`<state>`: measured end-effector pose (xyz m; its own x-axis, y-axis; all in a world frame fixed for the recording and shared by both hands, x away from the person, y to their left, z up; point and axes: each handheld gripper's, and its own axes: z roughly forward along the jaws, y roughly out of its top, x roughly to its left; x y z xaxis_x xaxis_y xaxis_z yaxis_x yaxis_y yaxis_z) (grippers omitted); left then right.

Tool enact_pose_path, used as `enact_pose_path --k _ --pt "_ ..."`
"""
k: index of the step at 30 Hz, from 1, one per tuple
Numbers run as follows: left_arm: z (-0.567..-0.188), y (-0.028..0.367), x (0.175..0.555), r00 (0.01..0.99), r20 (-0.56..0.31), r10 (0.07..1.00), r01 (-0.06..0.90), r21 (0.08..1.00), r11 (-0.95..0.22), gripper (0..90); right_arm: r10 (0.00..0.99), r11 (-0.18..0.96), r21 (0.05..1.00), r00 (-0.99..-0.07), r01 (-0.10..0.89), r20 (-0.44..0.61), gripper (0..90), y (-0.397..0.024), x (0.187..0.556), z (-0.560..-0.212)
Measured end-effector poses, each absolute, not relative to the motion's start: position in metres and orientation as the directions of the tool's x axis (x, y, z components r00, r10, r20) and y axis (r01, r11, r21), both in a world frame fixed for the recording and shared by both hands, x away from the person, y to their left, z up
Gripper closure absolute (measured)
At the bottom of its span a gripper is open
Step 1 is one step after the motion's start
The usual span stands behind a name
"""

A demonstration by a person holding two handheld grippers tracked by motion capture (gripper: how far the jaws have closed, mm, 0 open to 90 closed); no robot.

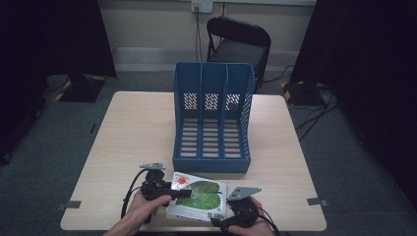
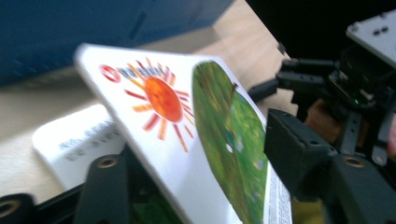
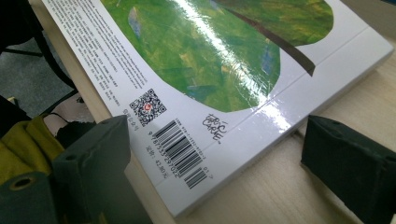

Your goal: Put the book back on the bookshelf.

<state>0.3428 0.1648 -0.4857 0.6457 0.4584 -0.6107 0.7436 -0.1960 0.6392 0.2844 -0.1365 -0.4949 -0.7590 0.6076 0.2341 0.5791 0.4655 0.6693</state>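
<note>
A white book (image 1: 199,194) with a green leaf and an orange sun on its cover lies at the table's near edge. My left gripper (image 1: 184,192) reaches over its left side. In the left gripper view the book (image 2: 187,130) slants between the jaws of that gripper (image 2: 196,144): one jaw is under it, the other beside its cover, and they stand well apart. My right gripper (image 1: 219,222) is at the book's near right corner. Its jaws (image 3: 215,135) are open on either side of that corner, next to the barcode on the book (image 3: 201,60).
A blue three-slot file rack (image 1: 211,118) stands on the wooden table (image 1: 137,132) just behind the book. A white printed sheet or second book (image 2: 70,140) lies under the raised one. A dark chair (image 1: 238,42) stands behind the table.
</note>
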Motion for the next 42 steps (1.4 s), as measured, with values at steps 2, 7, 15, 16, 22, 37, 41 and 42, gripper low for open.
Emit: enact_pose_path --k 2,7,15,16,22,37,41,42 --pt "-0.486 0.16 0.341 0.659 -0.609 0.441 0.738 0.638 -0.222 42.7 0.602 0.467 0.67 -0.762 0.577 0.237 7.3 -0.136 0.285 -0.495" --pt "-0.485 0.155 0.339 0.674 -0.604 0.425 0.729 0.635 -0.254 44.8 0.577 0.489 0.67 -0.783 0.559 0.233 7.5 -0.131 0.284 -0.495" --pt "-0.487 0.153 0.341 0.66 -0.615 0.432 0.746 0.606 -0.276 43.4 0.562 0.497 0.676 -0.795 0.544 0.227 7.5 -0.128 0.287 -0.495" --pt "-0.487 0.153 0.341 0.655 -0.619 0.434 0.75 0.601 -0.275 43.2 0.559 0.498 0.676 -0.797 0.544 0.229 7.5 -0.127 0.288 -0.495" --pt "-0.486 0.154 0.341 0.658 -0.623 0.424 0.751 0.589 -0.3 48.5 0.55 0.5 0.677 -0.802 0.539 0.232 7.5 -0.126 0.291 -0.495" --pt "-0.486 0.155 0.34 0.65 -0.644 0.404 0.759 0.582 -0.293 64.7 0.533 0.514 0.668 -0.81 0.539 0.243 13.0 -0.13 0.295 -0.492" --pt "-0.484 0.155 0.339 0.662 -0.634 0.399 0.748 0.594 -0.296 66.7 0.533 0.51 0.669 -0.809 0.54 0.247 13.7 -0.131 0.295 -0.49" --pt "-0.483 0.154 0.338 0.67 -0.626 0.4 0.741 0.601 -0.301 66.7 0.535 0.509 0.669 -0.808 0.541 0.246 14.0 -0.132 0.295 -0.49"
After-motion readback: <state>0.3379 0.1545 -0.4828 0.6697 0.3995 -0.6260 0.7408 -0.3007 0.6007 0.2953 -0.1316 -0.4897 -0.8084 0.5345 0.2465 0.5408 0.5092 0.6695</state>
